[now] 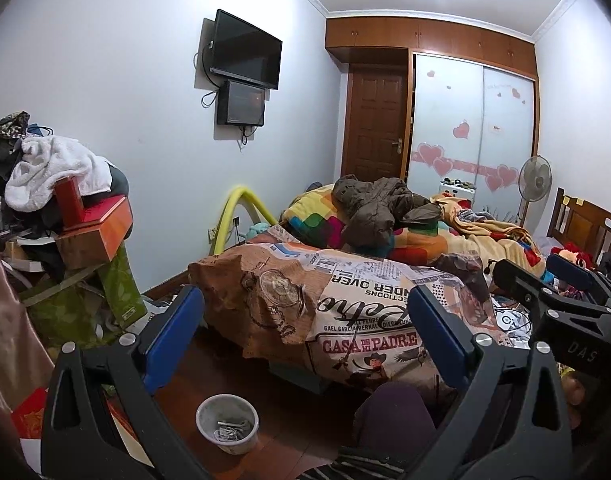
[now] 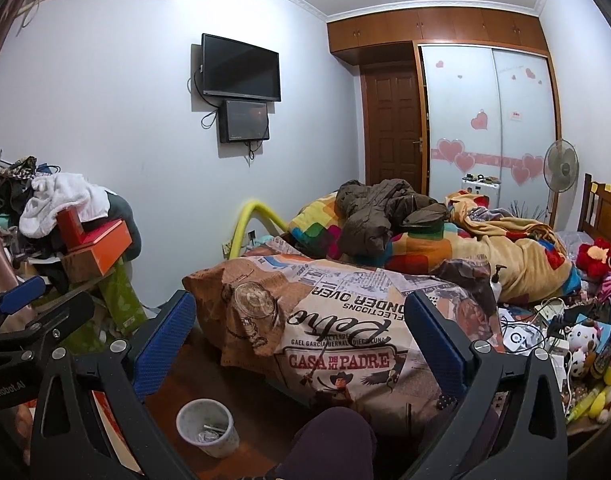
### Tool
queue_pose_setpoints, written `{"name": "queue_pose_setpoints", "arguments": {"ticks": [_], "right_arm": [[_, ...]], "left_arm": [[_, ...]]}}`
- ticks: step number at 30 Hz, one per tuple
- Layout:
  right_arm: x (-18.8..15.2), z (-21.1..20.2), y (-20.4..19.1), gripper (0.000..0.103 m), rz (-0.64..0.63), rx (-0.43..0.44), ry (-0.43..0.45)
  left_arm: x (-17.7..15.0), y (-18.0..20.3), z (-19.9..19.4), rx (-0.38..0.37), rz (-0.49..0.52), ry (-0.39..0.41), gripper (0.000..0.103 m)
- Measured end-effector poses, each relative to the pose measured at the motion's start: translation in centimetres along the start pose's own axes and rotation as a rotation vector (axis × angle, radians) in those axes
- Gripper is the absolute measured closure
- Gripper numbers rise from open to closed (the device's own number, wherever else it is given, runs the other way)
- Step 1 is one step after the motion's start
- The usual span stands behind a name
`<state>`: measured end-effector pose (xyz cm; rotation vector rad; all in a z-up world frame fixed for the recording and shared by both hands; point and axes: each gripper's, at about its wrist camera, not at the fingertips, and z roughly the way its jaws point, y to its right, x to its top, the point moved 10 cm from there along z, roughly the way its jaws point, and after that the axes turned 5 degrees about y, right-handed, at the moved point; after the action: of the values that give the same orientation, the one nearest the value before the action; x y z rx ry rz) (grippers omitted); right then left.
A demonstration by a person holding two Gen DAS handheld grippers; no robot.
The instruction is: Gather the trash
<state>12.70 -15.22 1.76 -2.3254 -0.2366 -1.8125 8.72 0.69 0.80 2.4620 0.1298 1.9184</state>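
A small white waste bin [image 1: 227, 424] stands on the wooden floor beside the bed, with some scraps inside; it also shows in the right wrist view [image 2: 207, 428]. My left gripper [image 1: 305, 332] is open and empty, held above the bin and the bed's foot. My right gripper [image 2: 301, 340] is open and empty too, at the same height. The right gripper appears at the right edge of the left wrist view [image 1: 561, 304], and the left gripper at the left edge of the right wrist view [image 2: 21, 320]. No single piece of trash stands out.
A bed [image 2: 345, 320] with a printed cover, a brown jacket [image 2: 381, 216] and blankets fills the middle. Clutter of cables and plush toys [image 2: 565, 344] lies at right. A pile of clothes and boxes [image 1: 65, 208] stands at left. My knee [image 2: 333, 440] is below.
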Motion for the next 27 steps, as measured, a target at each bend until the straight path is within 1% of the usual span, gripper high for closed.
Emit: {"name": "queue_pose_setpoints", "arguments": {"ticks": [13, 27], "right_arm": [[0.1, -0.1, 0.9, 0.0, -0.002, -0.008, -0.002], [0.2, 0.0, 1.1, 0.0, 0.001, -0.01, -0.004]], "left_arm": [[-0.1, 0.4, 0.2, -0.006, 0.002, -0.005, 0.001], [-0.1, 0.8, 0.6, -0.037, 0.012, -0.014, 0.001]]}}
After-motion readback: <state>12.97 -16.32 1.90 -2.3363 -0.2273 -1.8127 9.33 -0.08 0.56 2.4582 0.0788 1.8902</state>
